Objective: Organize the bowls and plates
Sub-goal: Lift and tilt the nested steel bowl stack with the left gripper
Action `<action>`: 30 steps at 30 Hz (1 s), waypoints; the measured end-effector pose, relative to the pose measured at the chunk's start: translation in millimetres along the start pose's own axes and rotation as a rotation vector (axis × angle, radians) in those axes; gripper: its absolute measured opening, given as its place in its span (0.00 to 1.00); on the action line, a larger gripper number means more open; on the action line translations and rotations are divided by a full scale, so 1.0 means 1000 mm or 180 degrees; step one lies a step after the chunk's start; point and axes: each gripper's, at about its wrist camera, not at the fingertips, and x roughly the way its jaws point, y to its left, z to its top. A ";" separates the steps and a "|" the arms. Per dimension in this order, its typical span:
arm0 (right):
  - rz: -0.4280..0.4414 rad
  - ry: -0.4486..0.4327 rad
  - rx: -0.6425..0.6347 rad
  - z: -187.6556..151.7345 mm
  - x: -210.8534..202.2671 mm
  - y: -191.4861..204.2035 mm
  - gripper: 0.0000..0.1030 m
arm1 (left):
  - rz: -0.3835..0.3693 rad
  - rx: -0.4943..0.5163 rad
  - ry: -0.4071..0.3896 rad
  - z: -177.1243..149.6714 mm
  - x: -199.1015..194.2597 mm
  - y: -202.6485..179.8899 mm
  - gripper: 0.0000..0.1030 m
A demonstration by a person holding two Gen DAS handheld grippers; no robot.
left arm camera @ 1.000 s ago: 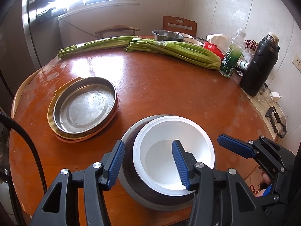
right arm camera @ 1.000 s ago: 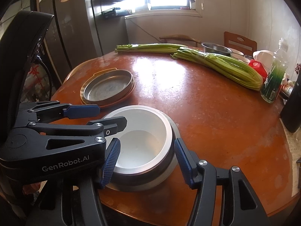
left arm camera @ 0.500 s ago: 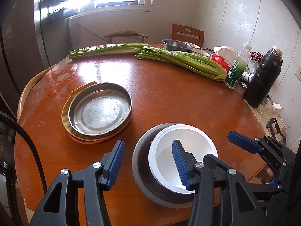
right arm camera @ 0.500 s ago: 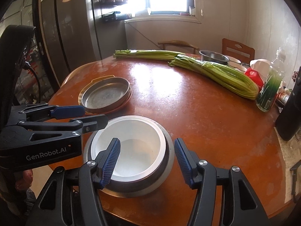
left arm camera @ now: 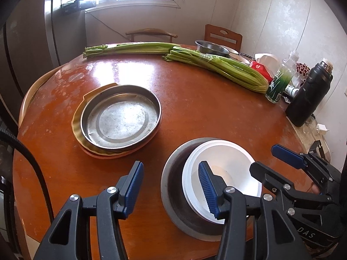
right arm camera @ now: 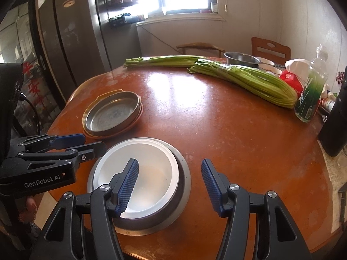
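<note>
Left wrist view: two stacks on the round desk (left arm camera: 206,108), so a good part of the sorting looks done. At near right, close to the desk edge, white bowl (left arm camera: 229,171) nested inside grey metal bowl (left arm camera: 173,186). At left, well apart from the bowls, flat metal plate (left arm camera: 121,119) lying on yellow plate (left arm camera: 76,125), with one more orange rim just showing under them. Far right, behind the celery (left arm camera: 216,67), another steel bowl (left arm camera: 211,47) and some small bowls beside it; cannot tell if these belong to the task. If so, probably left to do: bringing them to the bowl stack.

Left gripper (left arm camera: 170,164) pointing steeply down over the left rim of the metal bowl. Jaws apart, one pad over the white bowl, the other over bare desk, clamping nothing.

Right gripper (right arm camera: 169,162) also tilted down, over the right rim of the same stack. Jaws apart too, one pad above the white bowl, the other above the desk, no contact visible.

Seems to be a hover on both sides of the finished bowl stack, not a grasp.
</note>
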 end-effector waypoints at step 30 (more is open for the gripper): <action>0.0237 0.0444 0.0171 -0.024 0.036 -0.002 0.60 | -0.0118 -0.0005 0.0335 -0.015 0.044 -0.002 0.51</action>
